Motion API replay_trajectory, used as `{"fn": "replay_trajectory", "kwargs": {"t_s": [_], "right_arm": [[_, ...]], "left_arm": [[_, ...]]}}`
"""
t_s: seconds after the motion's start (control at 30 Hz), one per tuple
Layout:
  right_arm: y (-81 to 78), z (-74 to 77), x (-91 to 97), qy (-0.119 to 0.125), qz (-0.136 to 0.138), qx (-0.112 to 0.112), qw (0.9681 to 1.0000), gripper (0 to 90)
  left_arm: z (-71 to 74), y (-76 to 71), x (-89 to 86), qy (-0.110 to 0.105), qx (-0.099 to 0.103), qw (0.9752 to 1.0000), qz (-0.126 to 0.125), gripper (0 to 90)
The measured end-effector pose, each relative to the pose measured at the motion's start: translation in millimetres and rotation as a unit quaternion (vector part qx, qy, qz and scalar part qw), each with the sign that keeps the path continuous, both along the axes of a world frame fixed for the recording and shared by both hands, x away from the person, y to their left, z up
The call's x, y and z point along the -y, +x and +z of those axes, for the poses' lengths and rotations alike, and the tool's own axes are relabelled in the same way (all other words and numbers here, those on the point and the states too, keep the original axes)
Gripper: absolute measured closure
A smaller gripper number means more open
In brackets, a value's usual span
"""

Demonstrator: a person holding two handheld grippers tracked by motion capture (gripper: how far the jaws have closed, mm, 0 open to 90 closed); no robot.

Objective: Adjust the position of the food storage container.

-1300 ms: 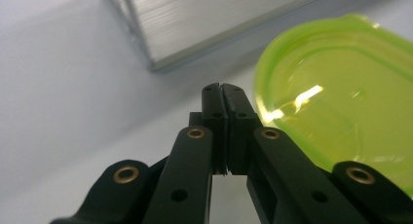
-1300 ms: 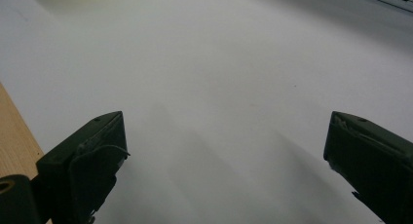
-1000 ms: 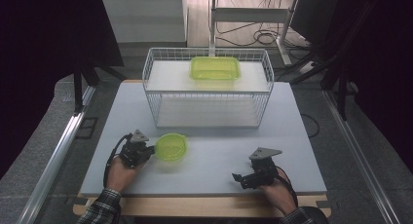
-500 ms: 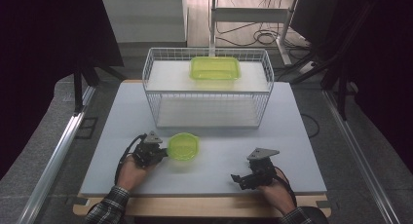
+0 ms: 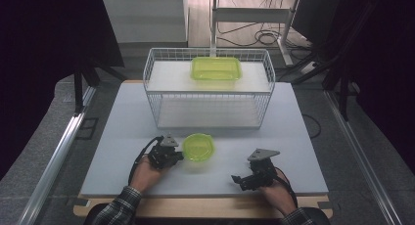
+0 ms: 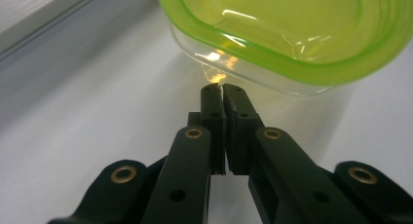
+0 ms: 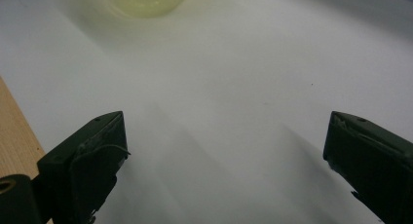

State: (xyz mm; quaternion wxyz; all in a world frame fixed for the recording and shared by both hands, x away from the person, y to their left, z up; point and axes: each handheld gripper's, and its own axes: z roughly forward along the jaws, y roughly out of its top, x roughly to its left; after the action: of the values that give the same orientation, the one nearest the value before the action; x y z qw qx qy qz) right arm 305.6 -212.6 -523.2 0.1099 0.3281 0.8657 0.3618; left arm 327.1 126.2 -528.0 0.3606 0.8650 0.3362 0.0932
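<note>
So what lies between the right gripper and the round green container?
Nothing: bare white table top separates the right gripper from the round green container, seen in the high view.

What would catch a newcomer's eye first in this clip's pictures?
The bright green round container at the table's near middle stands out, with the left gripper against its side, jaws shut. A second green container, rectangular, sits on top of the white wire rack behind it. The right gripper rests near the table's front edge, jaws wide open.
</note>
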Motion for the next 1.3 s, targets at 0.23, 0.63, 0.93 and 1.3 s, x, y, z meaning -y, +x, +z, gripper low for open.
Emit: {"fn": "replay_trajectory", "kwargs": {"t_s": [0.23,0.63,0.93,1.3], "right_arm": [[-0.2,0.2,-0.3,0.001,0.000,0.000,1.0000,2.6],[-0.2,1.9,1.8,0.003,-0.003,0.005,1.0000,2.6],[0.0,2.1,2.3,0.002,-0.004,0.006,1.0000,2.6],[-0.1,1.9,2.3,0.003,-0.004,0.006,1.0000,2.6]], "left_arm": [[-0.7,1.8,5.7,-0.017,-0.004,0.9998,-0.006,87.1],[10.3,-12.7,-14.6,-0.019,0.038,0.9983,0.040,43.9],[15.3,-28.2,-26.1,-0.032,0.054,0.9967,0.053,15.0],[15.8,-50.5,-35.6,-0.025,0.077,0.9925,0.092,0.3]]}}
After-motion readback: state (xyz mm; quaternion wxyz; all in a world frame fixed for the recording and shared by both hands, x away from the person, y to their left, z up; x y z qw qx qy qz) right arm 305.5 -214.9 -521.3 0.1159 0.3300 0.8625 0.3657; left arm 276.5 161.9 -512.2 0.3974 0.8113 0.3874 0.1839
